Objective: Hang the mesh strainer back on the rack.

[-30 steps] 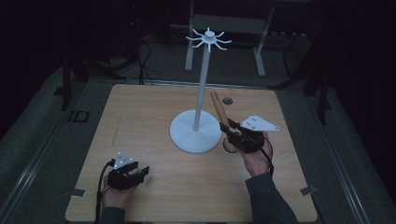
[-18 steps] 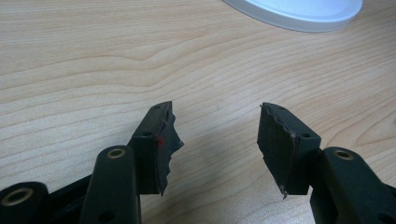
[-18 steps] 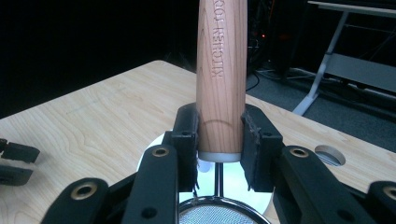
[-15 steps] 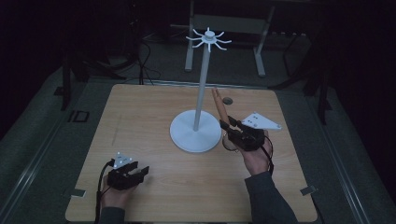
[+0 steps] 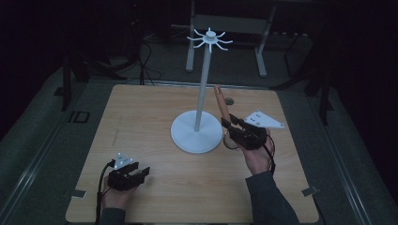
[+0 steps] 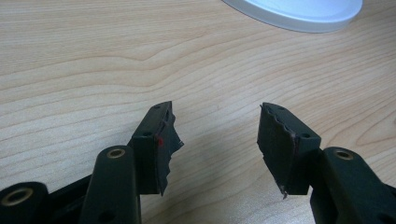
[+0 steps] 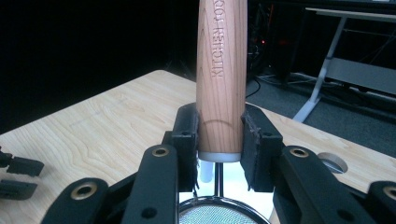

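The right gripper (image 7: 218, 140) is clamped on the wooden handle (image 7: 220, 70) of a small strainer, whose mesh bowl (image 7: 215, 212) hangs below the jaws. The handle's long axis is tilted upward, toward the white hook stand (image 5: 202, 89) just beside it. The smooth, rounded handle is engraved. The left gripper (image 6: 215, 140), well apart, rests with jaws apart and nothing between them.

Pale wood, white stand, black jaws

I see a light-grained table (image 5: 150, 122), a white stand (image 5: 196, 136), a tan wooden handle (image 7: 222, 79) stamped with lettering at frame centre, and black grippers, though the floor looks perhaps grey.
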A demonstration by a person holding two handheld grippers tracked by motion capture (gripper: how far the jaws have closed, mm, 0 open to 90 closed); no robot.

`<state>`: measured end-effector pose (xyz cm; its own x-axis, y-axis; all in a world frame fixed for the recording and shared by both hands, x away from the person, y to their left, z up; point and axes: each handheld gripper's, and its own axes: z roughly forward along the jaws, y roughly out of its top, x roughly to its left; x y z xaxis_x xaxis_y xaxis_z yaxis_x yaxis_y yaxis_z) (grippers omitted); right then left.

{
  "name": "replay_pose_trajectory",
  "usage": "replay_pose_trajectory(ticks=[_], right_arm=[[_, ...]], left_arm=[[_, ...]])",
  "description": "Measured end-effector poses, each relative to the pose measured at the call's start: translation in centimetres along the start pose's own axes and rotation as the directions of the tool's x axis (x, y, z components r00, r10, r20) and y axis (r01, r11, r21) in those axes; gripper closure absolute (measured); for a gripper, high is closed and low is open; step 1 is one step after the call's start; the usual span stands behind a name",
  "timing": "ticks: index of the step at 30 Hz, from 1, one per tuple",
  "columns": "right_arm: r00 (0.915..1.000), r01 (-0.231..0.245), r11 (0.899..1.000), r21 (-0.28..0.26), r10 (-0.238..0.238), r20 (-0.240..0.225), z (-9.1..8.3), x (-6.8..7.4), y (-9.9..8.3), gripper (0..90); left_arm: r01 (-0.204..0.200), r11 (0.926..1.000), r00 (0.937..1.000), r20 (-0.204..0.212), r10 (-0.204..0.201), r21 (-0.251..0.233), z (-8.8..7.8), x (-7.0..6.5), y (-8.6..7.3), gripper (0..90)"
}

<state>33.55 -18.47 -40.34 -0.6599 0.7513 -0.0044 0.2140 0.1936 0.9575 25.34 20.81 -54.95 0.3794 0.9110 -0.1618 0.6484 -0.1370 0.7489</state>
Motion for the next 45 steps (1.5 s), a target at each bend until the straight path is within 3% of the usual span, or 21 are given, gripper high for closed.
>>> replay_pose_trajectory(ticks=[45], right_arm=[[0.9998, -0.019, 0.998, -0.067, 0.019, 0.001, -0.2, -0.1, 2.1, 69.3]], left_arm=[[-0.005, 1.0, 1.0, 0.002, 0.005, 0.003, 0.1, -0.1, 0.0, 46.1]])
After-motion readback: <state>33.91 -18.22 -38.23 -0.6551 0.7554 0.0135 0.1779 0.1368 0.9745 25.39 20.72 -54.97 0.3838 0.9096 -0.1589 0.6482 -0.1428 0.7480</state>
